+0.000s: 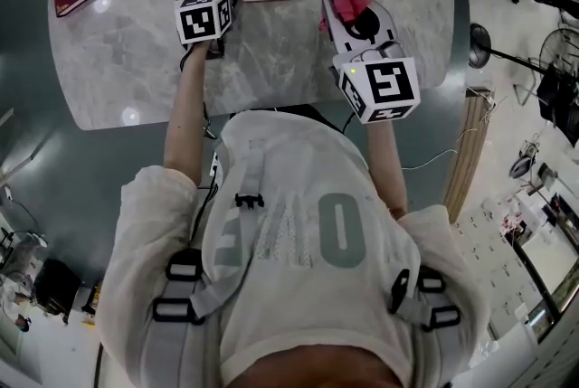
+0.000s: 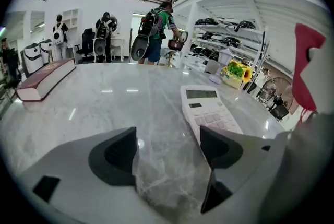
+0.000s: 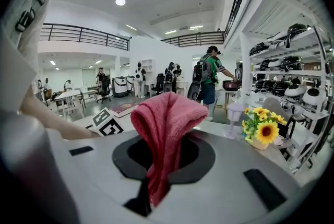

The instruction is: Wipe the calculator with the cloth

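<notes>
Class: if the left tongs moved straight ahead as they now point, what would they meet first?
Probably the white calculator, lying just ahead of the left tongs' right-side jaw. The open gap itself faces bare marble table, so contact may be only glancing; depth is unclear.

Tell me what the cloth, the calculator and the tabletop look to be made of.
The cloth seems red knitted or terry-like fabric, matte: ribbed weave, soft drooping folds. The calculator is likely hard white plastic, smooth, with moulded keys. The tabletop looks like polished grey marble or a marble-look surface: veining, and mirror-like reflections of ceiling lights.
</notes>
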Available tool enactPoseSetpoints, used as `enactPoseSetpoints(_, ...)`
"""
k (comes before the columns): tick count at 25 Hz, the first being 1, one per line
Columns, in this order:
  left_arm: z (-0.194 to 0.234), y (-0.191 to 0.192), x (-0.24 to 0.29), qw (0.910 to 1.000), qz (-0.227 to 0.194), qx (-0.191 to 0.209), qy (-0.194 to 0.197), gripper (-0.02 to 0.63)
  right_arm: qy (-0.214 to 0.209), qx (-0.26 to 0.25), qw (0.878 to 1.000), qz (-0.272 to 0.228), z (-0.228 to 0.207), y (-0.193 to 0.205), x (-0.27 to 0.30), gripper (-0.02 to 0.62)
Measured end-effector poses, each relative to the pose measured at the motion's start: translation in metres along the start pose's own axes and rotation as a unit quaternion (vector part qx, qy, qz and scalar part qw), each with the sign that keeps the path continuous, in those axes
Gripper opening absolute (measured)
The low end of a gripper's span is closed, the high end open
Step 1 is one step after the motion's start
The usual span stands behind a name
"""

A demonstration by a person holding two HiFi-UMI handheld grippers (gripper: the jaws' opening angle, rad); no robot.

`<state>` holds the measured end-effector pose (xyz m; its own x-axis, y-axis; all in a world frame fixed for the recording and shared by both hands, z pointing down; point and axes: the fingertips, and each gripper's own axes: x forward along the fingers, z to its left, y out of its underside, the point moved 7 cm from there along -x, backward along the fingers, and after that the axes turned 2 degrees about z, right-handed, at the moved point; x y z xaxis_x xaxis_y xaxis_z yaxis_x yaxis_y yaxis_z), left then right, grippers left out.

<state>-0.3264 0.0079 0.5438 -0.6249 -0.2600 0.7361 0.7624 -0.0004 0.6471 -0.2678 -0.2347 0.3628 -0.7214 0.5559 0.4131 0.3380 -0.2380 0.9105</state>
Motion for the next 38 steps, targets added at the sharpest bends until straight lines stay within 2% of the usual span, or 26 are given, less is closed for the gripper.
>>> enactPoseSetpoints(6, 0.001, 0.005, 0.004, 0.9997, 0.012, -0.021, 0.007, 0.373, 0.003, 0.006, 1.0, 0.015, 0.0, 0.01, 0.004, 0.055)
enactPoseSetpoints(16, 0.001, 0.001, 0.004, 0.9988, 0.042, -0.024, 0.0, 0.373, 0.008, -0.032, 0.998, 0.051, 0.0, 0.01, 0.029, 0.055)
enactPoseSetpoints(20, 0.0, 0.0, 0.005, 0.9989, 0.042, -0.022, 0.002, 0.374, 0.008, -0.088, 0.993, 0.072, -0.011, 0.004, 0.057, 0.055)
enactPoseSetpoints(23, 0.0, 0.0, 0.005, 0.9988, 0.043, -0.022, 0.002, 0.374, 0.007, -0.167, 0.981, 0.103, -0.02, -0.003, 0.084, 0.055)
enactPoseSetpoints(26, 0.0, 0.001, 0.004, 0.9988, 0.043, -0.022, 0.001, 0.374, 0.018, -0.263, 0.954, 0.141, -0.028, -0.006, 0.114, 0.054)
enactPoseSetpoints(27, -0.001, 0.0, 0.004, 0.9988, 0.043, -0.022, 0.0, 0.374, 0.022, -0.303, 0.94, 0.156, -0.03, -0.006, 0.124, 0.054)
enactPoseSetpoints(31, -0.006, -0.001, 0.003, 0.9987, 0.046, -0.022, 0.001, 0.374, 0.024, -0.449, 0.87, 0.203, -0.032, 0.004, 0.157, 0.054)
enactPoseSetpoints(35, -0.003, -0.004, 0.003, 0.9981, 0.057, -0.022, 0.002, 0.374, 0.01, -0.528, 0.815, 0.237, -0.02, 0.022, 0.188, 0.054)
enactPoseSetpoints(38, -0.001, -0.004, 0.005, 0.9979, 0.06, -0.023, 0.003, 0.374, 0.014, -0.56, 0.781, 0.275, -0.015, 0.039, 0.203, 0.054)
